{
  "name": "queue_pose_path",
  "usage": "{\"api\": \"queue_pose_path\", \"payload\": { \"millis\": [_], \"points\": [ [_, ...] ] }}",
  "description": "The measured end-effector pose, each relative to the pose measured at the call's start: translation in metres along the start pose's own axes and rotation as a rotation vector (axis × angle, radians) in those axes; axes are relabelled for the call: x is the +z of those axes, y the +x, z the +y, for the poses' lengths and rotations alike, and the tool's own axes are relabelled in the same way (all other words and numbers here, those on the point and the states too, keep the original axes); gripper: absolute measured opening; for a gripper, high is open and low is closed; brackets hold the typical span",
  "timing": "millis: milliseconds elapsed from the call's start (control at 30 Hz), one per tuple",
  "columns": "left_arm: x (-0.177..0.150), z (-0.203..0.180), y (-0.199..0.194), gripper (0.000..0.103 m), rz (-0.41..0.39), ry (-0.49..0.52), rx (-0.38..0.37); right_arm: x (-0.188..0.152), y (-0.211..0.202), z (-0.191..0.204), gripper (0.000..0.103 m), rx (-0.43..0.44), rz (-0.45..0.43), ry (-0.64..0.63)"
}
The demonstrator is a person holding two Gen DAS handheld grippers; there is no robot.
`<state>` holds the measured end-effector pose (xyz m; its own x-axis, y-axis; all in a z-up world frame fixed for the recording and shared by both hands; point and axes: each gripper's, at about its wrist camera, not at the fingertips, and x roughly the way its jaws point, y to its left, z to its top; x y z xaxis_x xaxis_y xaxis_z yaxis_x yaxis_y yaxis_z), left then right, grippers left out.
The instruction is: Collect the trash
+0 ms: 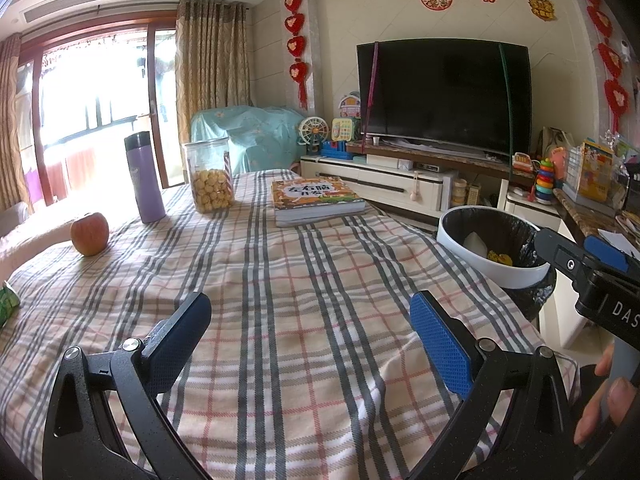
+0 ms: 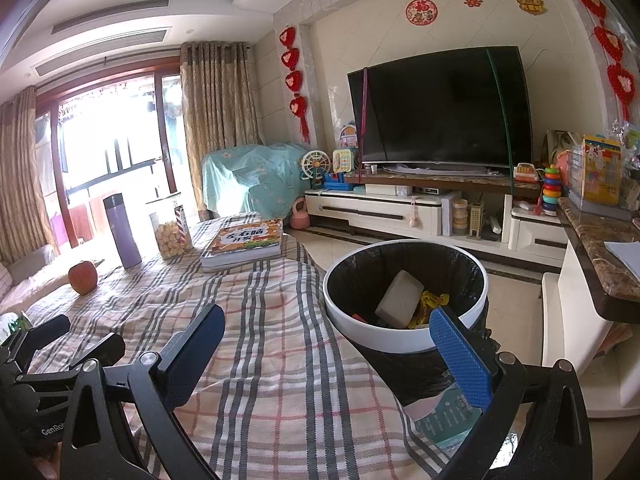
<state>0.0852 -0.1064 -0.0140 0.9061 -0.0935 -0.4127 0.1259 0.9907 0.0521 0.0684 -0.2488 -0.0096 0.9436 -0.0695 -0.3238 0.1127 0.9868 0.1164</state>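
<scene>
A white round bin (image 2: 404, 342) with a black liner stands on the floor at the table's right edge; it also shows in the left wrist view (image 1: 496, 270). Inside lie a white block (image 2: 400, 294) and a yellow wrapper (image 2: 432, 304). A green wrapper (image 1: 7, 300) lies at the table's far left edge and shows again in the right wrist view (image 2: 16, 322). My left gripper (image 1: 312, 340) is open and empty above the plaid tablecloth (image 1: 300, 280). My right gripper (image 2: 332, 356) is open and empty, its right finger in front of the bin's near rim.
On the table stand an apple (image 1: 90, 233), a purple flask (image 1: 144, 178), a cookie jar (image 1: 210, 178) and a stack of books (image 1: 316, 200). A TV (image 2: 440, 106) on a low cabinet lines the far wall. A marble counter (image 2: 600, 256) is at right.
</scene>
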Motion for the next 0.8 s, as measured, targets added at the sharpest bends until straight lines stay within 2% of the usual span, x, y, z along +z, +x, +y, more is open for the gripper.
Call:
{"api": "queue_pose_path", "payload": {
  "millis": [567,800],
  "points": [
    [0.0,-0.002,0.001,0.102,0.005,0.002,-0.001,0.0,0.001,0.0,0.103,0.001,0.003,0.003],
    [-0.002,0.002,0.002,0.102,0.014,-0.011,-0.005,0.0,-0.002,0.013,0.103,0.013,0.016,0.003]
  ]
}}
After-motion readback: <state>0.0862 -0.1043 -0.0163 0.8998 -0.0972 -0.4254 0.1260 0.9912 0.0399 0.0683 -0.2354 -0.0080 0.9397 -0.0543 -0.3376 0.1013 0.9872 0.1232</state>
